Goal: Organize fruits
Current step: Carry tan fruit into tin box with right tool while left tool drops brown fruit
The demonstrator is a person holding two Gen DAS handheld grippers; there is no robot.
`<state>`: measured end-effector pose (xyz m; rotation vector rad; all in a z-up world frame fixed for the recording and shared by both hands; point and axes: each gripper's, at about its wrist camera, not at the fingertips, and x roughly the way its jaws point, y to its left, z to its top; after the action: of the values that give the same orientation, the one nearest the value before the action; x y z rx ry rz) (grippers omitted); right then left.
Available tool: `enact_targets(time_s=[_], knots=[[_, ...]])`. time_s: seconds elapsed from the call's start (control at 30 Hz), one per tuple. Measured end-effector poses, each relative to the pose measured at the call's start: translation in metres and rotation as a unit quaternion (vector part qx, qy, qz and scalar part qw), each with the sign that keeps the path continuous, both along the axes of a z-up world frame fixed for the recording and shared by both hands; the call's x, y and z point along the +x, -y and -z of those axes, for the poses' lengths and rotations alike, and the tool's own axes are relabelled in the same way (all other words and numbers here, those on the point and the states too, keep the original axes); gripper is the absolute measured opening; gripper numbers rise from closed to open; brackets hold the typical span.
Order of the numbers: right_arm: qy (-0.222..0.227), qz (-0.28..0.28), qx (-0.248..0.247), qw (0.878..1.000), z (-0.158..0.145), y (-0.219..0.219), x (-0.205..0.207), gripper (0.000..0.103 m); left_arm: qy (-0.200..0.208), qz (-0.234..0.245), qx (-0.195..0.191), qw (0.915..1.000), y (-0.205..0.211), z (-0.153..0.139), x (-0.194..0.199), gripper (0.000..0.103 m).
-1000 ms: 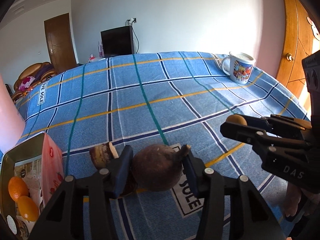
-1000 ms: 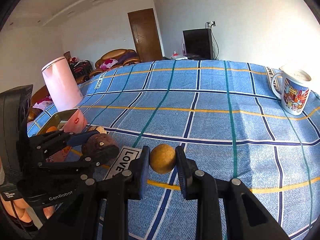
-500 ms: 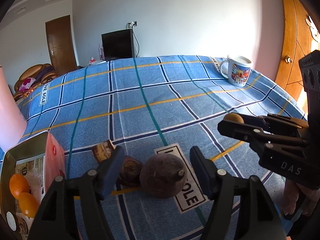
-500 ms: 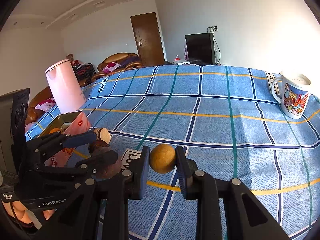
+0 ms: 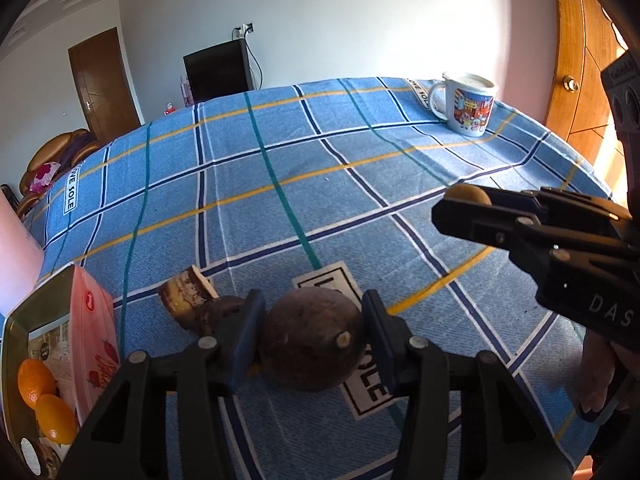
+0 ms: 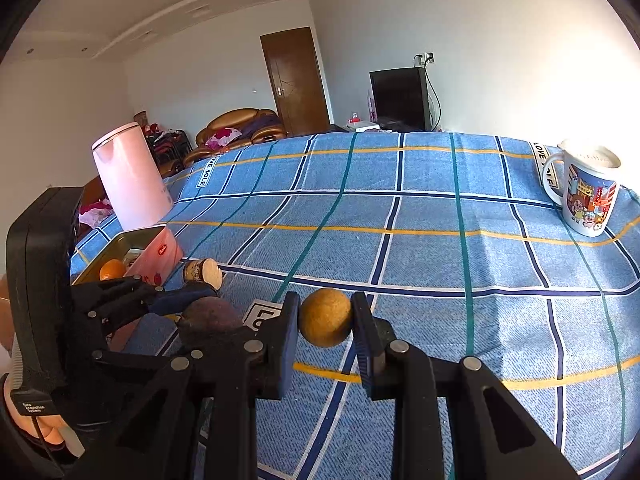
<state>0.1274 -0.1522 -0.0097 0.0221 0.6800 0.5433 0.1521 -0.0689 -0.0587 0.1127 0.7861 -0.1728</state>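
Observation:
My left gripper is shut on a dark brown round fruit, also visible in the right wrist view, low over the blue checked cloth. A brown cut piece of root or fruit lies just left of it on the cloth. My right gripper is shut on a small tan round fruit, which also shows in the left wrist view. A metal tin at the left holds two oranges.
A pink packet leans in the tin. A pink kettle stands behind the tin. A printed mug stands at the far right of the table. A wooden door is to the right.
The left gripper opened around the dark fruit half a second ago and has closed on it again. The right gripper still holds the tan fruit, raised slightly.

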Motion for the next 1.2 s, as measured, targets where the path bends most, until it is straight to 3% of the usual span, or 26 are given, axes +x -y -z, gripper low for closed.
enact_targets(time_s=[0.53, 1.2], knots=[[0.034, -0.004, 0.012, 0.999, -0.007, 0.004, -0.011, 0.028, 0.080, -0.013, -0.022, 0.9964, -0.007, -0.020, -0.025, 0.052], [0.137, -0.007, -0.002, 0.990, -0.024, -0.002, -0.046, 0.027, 0.160, -0.040, -0.052, 0.9849, -0.031, -0.035, -0.059, 0.052]])
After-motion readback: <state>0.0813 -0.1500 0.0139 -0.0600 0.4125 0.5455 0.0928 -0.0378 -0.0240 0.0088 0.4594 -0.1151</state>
